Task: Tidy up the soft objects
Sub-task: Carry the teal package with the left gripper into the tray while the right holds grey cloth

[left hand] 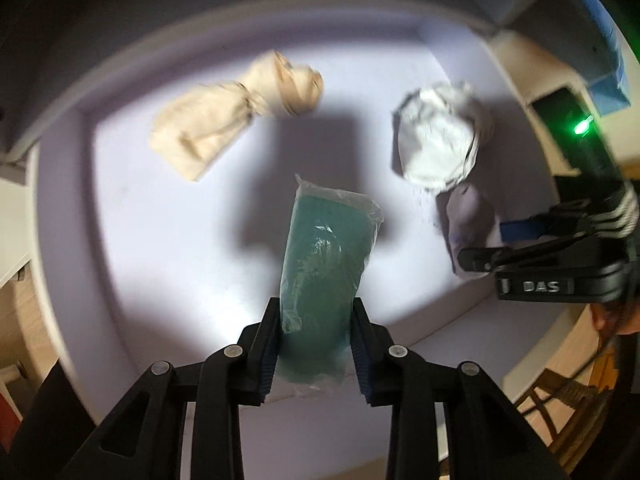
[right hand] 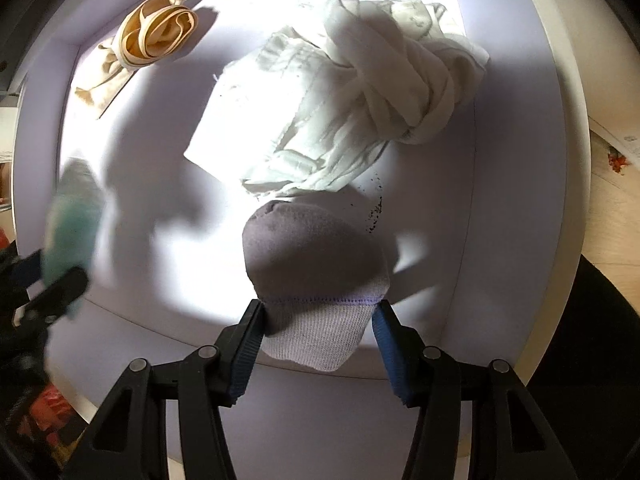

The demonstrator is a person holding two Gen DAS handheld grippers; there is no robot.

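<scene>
Left gripper (left hand: 314,334) is pinching a green sponge (left hand: 326,264) in plastic wrap, lifted off the tray (left hand: 160,240). Over to the right, the right gripper (right hand: 318,320) clamps a grey sock (right hand: 316,276) near the white cloth (right hand: 340,120); beige cloth (left hand: 236,112) sits apart. Looks like mid-pickup, so next each needs carrying to its spot.

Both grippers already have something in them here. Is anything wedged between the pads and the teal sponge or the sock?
Nothing visible. The left gripper is shut directly on the wrapped teal sponge, and the right gripper pinches the sock by its white cuff. The white cloth and beige cloth lie apart.
</scene>
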